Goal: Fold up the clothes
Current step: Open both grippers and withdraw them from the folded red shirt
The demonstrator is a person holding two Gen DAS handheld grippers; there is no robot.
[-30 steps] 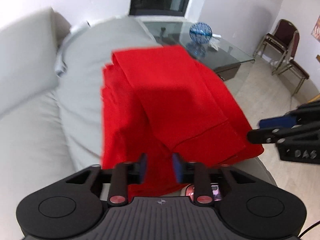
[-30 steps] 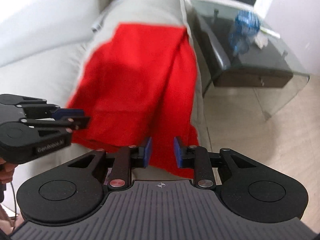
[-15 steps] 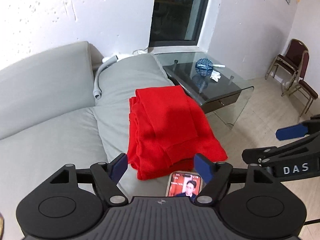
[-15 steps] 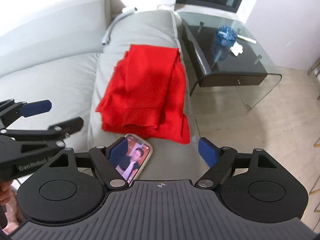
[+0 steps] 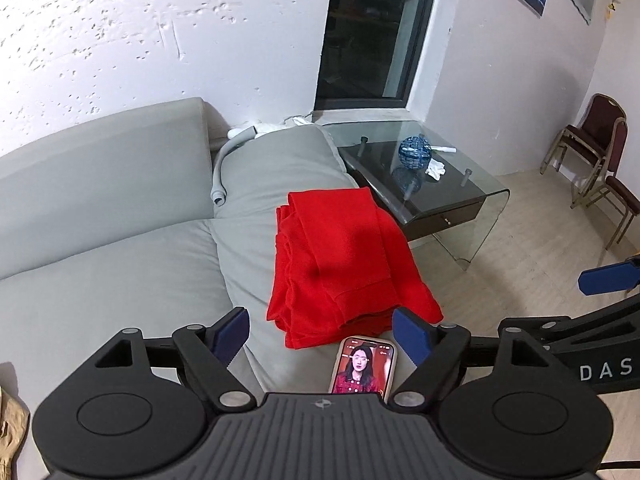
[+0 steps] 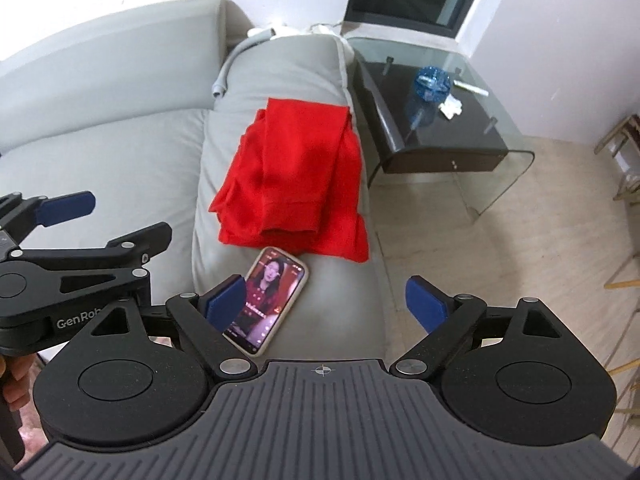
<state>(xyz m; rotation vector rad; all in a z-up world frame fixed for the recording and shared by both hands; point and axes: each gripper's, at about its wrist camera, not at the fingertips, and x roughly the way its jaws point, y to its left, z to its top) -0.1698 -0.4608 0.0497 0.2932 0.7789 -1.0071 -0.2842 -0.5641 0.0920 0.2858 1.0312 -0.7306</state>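
A red garment lies folded in a stack on the grey sofa armrest; it also shows in the right wrist view. My left gripper is open and empty, held back above the near end of the armrest. My right gripper is open and empty, also pulled back from the garment. The left gripper shows at the left edge of the right wrist view, and the right gripper at the right edge of the left wrist view.
A phone with a lit screen lies on the armrest just before the garment, also in the right wrist view. A glass side table with a blue ball stands right of the sofa. Chairs stand far right.
Both grippers have opened, let go of the red garment and pulled back and up. The garment now lies folded on the armrest and the phone has come into view.
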